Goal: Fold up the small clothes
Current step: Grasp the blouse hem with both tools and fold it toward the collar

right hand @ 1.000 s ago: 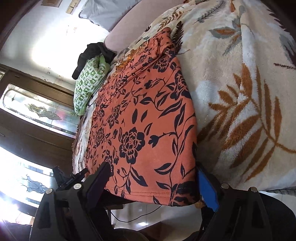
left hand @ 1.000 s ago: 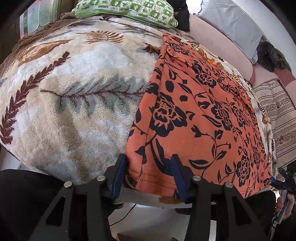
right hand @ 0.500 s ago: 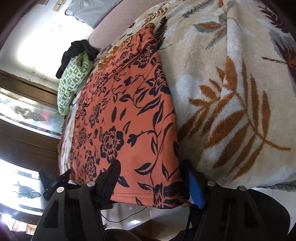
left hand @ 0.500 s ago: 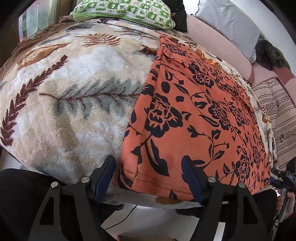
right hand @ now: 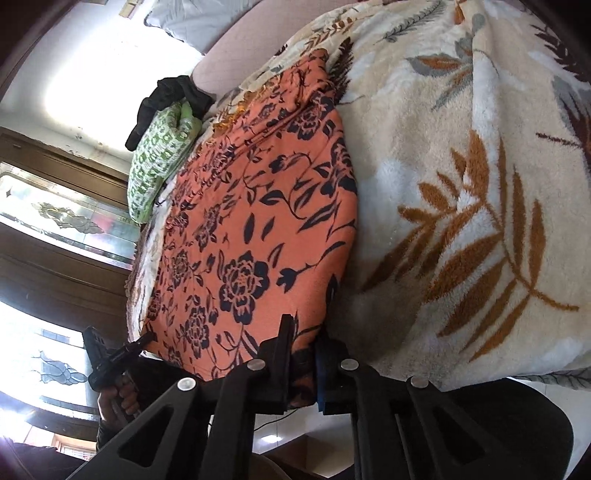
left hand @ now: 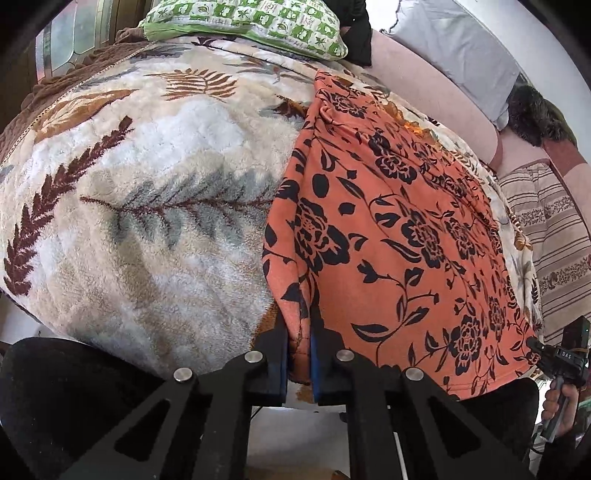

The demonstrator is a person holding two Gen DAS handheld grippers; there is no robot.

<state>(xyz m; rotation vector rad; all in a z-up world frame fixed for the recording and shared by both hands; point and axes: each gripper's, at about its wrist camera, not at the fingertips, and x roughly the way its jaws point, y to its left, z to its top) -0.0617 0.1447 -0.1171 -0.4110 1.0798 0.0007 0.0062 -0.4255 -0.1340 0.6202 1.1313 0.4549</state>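
An orange garment with a dark floral print (left hand: 399, 236) lies flat on a fleece leaf-pattern blanket (left hand: 147, 206), its hem at the near edge of the bed. My left gripper (left hand: 300, 343) is shut on the garment's near left hem corner. My right gripper (right hand: 303, 354) is shut on the near right hem corner; the garment (right hand: 258, 229) stretches away from it. The right gripper shows at the far right of the left wrist view (left hand: 535, 347), and the left gripper at the lower left of the right wrist view (right hand: 142, 341).
A green patterned pillow (left hand: 251, 22) and a dark cloth (left hand: 356, 33) lie at the head of the bed. A grey pillow (left hand: 458, 48) rests on the pink headboard (left hand: 417, 85). A striped cushion (left hand: 554, 236) lies at the right. Floor shows below the bed edge.
Both grippers were open around the hem corners; both have now closed on the fabric, bunching each corner between the jaws.
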